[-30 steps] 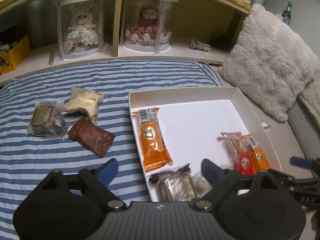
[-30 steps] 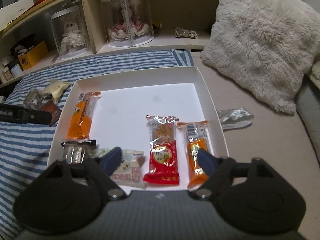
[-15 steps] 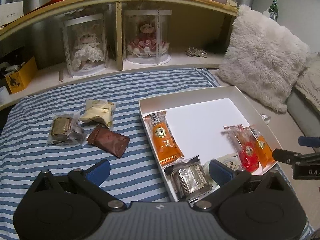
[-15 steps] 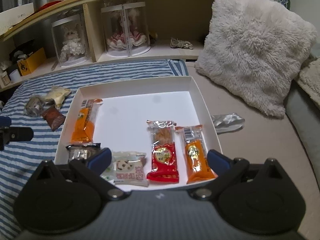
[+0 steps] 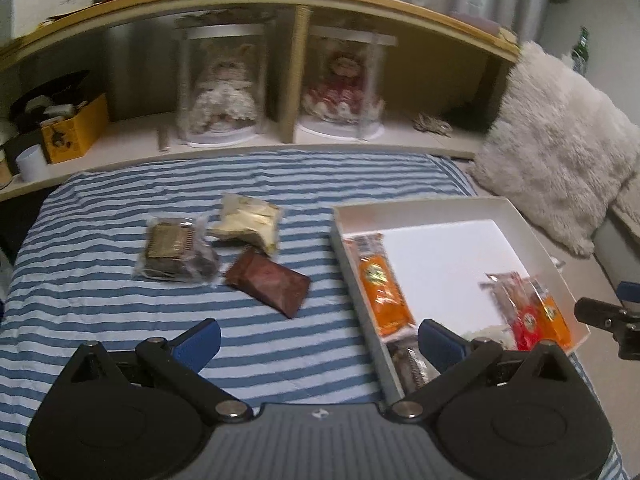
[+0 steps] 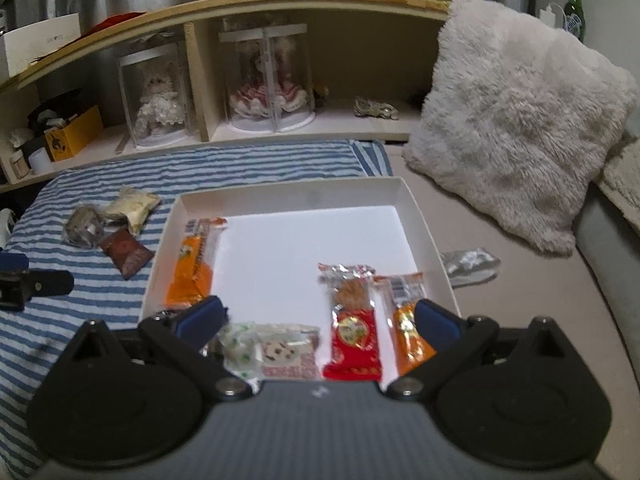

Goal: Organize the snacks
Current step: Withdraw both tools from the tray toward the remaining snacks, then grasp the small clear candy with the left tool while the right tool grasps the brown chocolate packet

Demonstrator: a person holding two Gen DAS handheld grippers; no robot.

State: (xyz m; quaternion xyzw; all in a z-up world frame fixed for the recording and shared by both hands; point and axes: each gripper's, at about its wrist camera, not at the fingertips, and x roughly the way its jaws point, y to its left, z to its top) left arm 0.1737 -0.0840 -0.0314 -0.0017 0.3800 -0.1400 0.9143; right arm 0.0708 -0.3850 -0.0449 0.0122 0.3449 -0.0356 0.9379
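Both claws spread wide, gripping nothing: left gripper [image 5: 320, 340], right gripper [image 6: 318, 318]. Three crinkly packets lie left on the blue-striped bedspread [image 5: 120, 320]: clear-wrapped dark cake [image 5: 176, 250], pale yellow pouch [image 5: 248, 224], brown foil pouch [image 5: 268, 282]. The shallow white cardboard tray [image 6: 288, 194] holds six wrapped snacks. Fluffy cream pillow [image 6: 516, 120] far right.

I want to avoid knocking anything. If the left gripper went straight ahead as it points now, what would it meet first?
Probably the brown packet, lying on the striped blanket ahead of the open left gripper; depth is uncertain.
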